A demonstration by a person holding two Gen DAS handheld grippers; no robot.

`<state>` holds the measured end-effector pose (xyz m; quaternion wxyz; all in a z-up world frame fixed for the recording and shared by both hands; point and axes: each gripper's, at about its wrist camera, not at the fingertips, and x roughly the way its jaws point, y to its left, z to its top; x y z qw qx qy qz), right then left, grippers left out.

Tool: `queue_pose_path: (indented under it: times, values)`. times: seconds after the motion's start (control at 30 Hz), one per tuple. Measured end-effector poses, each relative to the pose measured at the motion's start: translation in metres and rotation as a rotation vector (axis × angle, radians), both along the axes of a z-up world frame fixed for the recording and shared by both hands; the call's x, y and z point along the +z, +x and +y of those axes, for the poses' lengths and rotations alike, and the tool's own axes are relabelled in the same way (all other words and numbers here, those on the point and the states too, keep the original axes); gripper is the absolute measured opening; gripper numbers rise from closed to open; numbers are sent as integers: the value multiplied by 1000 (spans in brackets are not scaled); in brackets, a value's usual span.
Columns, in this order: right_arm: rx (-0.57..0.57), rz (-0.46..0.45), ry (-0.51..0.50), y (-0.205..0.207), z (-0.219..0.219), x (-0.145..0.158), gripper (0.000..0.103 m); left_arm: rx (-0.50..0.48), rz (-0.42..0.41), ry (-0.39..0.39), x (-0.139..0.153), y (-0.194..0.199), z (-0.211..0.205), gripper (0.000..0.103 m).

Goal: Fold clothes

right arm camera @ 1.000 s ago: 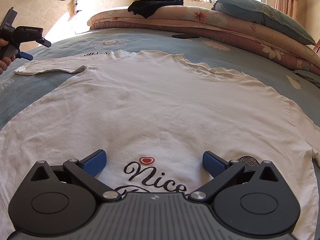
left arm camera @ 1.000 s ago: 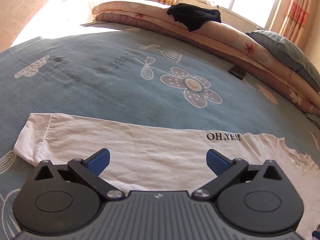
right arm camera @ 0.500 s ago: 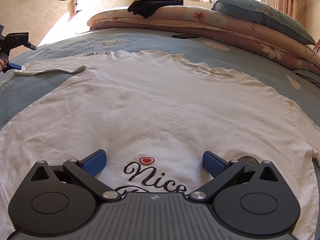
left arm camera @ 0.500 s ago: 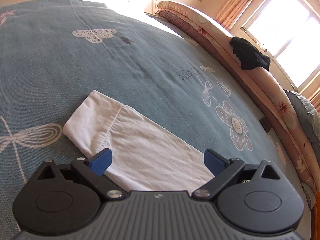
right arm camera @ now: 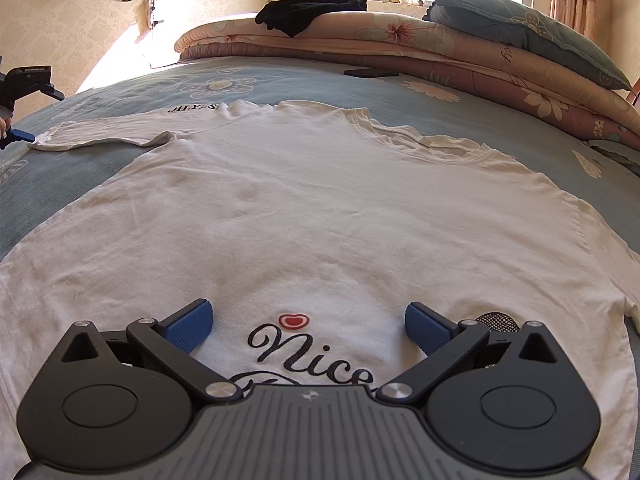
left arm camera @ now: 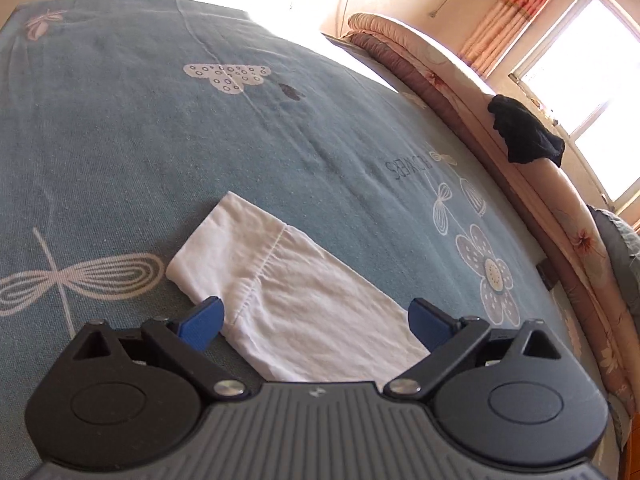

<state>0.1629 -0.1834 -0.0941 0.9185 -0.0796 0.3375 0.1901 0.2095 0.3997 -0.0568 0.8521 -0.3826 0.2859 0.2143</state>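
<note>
A white T-shirt (right arm camera: 320,208) with a black "Nice" print and a red heart lies spread flat on the blue bed cover. Its left sleeve (left arm camera: 288,296) stretches out sideways, hem end at the upper left in the left wrist view. My left gripper (left arm camera: 316,322) hovers low over that sleeve, open, its blue pads to either side of the cloth. In the right wrist view that same left gripper (right arm camera: 18,132) shows at the far left edge, by the sleeve tip. My right gripper (right arm camera: 308,326) stands open above the shirt's lower front, holding nothing.
Folded floral quilts (right arm camera: 400,40) are stacked along the far side of the bed, with a black garment (right arm camera: 308,10) on top and a grey-blue pillow (right arm camera: 520,24) to the right. A dark phone (right arm camera: 370,73) lies on the blue flowered cover (left arm camera: 200,140).
The left gripper has swung left along the sleeve and now faces its hem end, a little closer than half a second ago. The right gripper and the shirt body have not moved.
</note>
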Motion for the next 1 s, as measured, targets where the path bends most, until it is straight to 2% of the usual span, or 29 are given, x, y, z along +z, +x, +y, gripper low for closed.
queue_pose_path:
  times: [0.07, 0.17, 0.47, 0.5, 0.6, 0.7, 0.77, 0.83, 1.0]
  values:
    - [0, 0, 0, 0, 0, 0, 103, -40, -32, -6, 1, 11, 0, 99]
    - [0, 0, 0, 0, 0, 0, 103, -81, -24, -2, -6, 31, -3, 99]
    - [1, 0, 0, 0, 0, 0, 103, 81, 10, 62, -7, 38, 16, 98]
    - [1, 0, -1, 0, 0, 0, 103, 75, -1, 52, -6, 38, 18, 98]
    - [1, 0, -1, 0, 0, 0, 103, -27, -80, -16, -4, 40, 15, 99]
    - [1, 1, 0, 0, 0, 0, 103, -100, -59, -4, -10, 56, 7, 99]
    - [1, 0, 0, 0, 0, 0, 103, -88, -22, 8, -20, 66, 8, 99]
    - [1, 0, -1, 0, 0, 0, 103, -59, -22, 29, -25, 71, 11, 99]
    - [1, 0, -1, 0, 0, 0, 103, -13, -12, 37, -16, 77, 18, 99]
